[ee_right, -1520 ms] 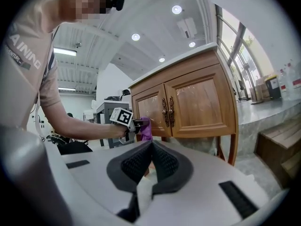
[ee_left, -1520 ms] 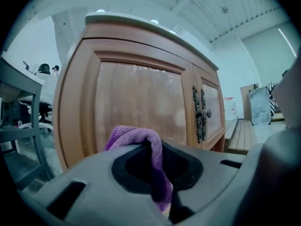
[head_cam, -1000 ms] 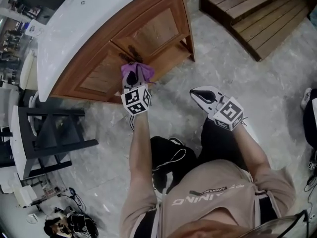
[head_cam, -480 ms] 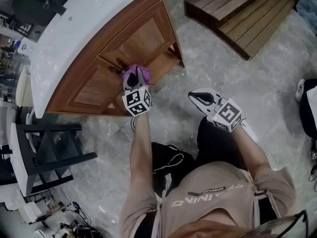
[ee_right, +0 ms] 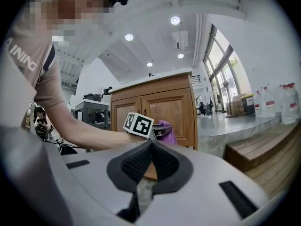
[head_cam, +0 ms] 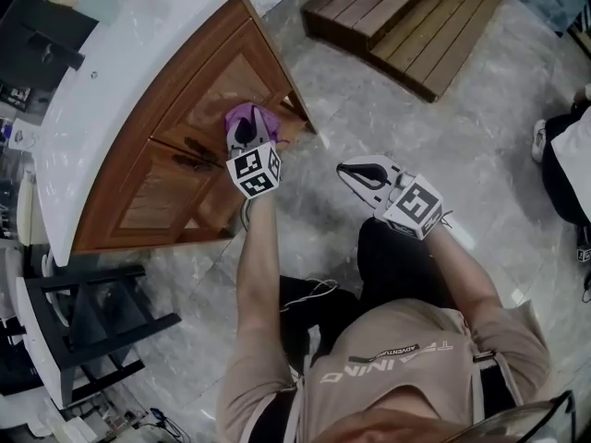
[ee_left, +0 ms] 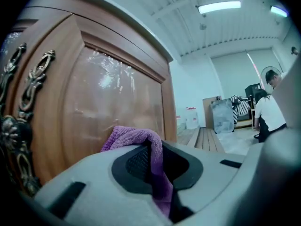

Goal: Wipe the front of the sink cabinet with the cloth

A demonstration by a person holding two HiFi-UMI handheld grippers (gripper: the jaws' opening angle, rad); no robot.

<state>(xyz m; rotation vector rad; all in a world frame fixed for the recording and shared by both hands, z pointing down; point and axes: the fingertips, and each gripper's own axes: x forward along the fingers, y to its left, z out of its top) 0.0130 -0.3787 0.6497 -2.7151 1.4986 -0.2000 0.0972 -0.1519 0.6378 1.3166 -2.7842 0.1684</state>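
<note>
Fingers of the left gripper [ee_left: 157, 157] clench the cloth [ee_left: 134, 136] against the cabinet door [ee_left: 117, 93]. The handles [ee_left: 35, 79] left of them could snag it. The right gripper [ee_right: 149, 147] is clenched and empty.

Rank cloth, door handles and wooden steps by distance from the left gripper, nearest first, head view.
1. cloth: clamped in the left gripper, against the right cabinet door.
2. door handles: just to the gripper's left, where the two doors meet.
3. wooden steps: farthest, upper right, across the floor.
</note>
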